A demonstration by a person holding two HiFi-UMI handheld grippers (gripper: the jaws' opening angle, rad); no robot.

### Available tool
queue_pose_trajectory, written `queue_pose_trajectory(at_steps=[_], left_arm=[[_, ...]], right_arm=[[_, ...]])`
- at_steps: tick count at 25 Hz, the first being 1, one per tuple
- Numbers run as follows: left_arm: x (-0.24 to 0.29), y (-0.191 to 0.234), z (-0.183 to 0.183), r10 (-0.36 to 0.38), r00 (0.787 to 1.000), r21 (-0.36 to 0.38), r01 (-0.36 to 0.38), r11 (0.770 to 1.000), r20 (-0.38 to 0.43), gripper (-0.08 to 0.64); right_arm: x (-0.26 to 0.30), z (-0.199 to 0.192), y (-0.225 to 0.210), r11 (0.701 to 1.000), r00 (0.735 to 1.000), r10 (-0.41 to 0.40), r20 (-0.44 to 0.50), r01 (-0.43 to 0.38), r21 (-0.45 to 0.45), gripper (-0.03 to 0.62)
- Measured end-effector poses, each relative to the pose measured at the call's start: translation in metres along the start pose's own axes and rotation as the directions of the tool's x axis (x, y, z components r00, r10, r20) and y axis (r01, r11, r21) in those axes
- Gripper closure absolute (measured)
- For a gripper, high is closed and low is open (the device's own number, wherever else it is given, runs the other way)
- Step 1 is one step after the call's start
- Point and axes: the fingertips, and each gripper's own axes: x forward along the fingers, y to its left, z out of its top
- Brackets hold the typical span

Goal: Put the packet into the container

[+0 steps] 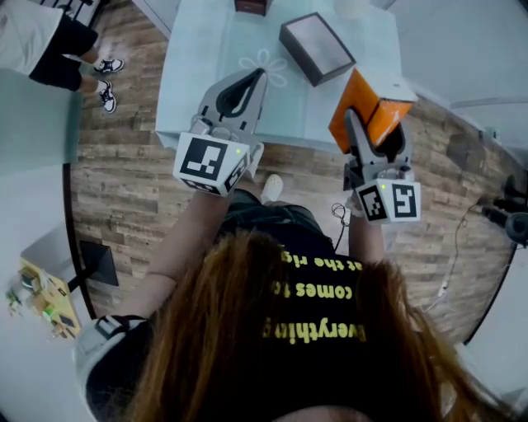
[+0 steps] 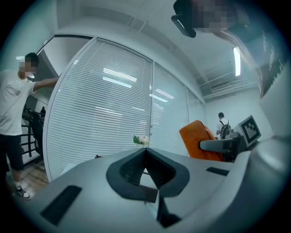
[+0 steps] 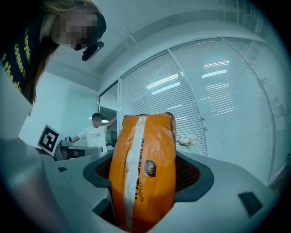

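Note:
My right gripper (image 1: 373, 124) is shut on an orange packet (image 1: 371, 107), held up above the near edge of the table; in the right gripper view the orange packet (image 3: 144, 168) fills the space between the jaws of the right gripper (image 3: 145, 175), its white seam facing me. My left gripper (image 1: 256, 78) is shut and empty, raised over the table's near left part; in the left gripper view the left gripper (image 2: 146, 154) has its jaws meeting at the tips. A grey rectangular container (image 1: 316, 47) lies on the light table (image 1: 206, 58), farther away, between the two grippers.
A person (image 1: 49, 41) in a white shirt and dark shorts stands at the far left on the wood floor. A small flower bunch (image 2: 141, 140) sits on the table's far side. A dark object (image 1: 252, 7) is at the table's back edge. Glass walls with blinds surround the room.

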Motion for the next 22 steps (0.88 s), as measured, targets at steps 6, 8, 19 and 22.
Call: queue_pose_trajectory(at_steps=[6, 8, 19, 22], left_arm=[[0.029, 0.023, -0.001, -0.023, 1.000, -0.008, 0.023, 1.000, 0.000, 0.560], [0.042, 0.032, 0.002, -0.037, 0.999, -0.011, 0.038, 0.999, 0.008, 0.560], [0.098, 0.084, 0.013, -0.119, 0.992, -0.010, 0.120, 0.993, 0.028, 0.561], [0.107, 0.098, 0.012, -0.137, 0.990, -0.013, 0.137, 0.990, 0.023, 0.561]], right_arm=[[0.022, -0.001, -0.015, 0.999, 0.999, -0.044, -0.012, 0.044, -0.001, 0.229], [0.034, 0.002, -0.018, 0.999, 0.999, -0.054, -0.007, 0.053, -0.008, 0.229], [0.103, 0.010, -0.026, 0.993, 0.993, -0.117, 0.018, 0.117, -0.028, 0.229], [0.116, 0.008, -0.026, 0.990, 0.991, -0.135, 0.015, 0.136, -0.032, 0.229]])
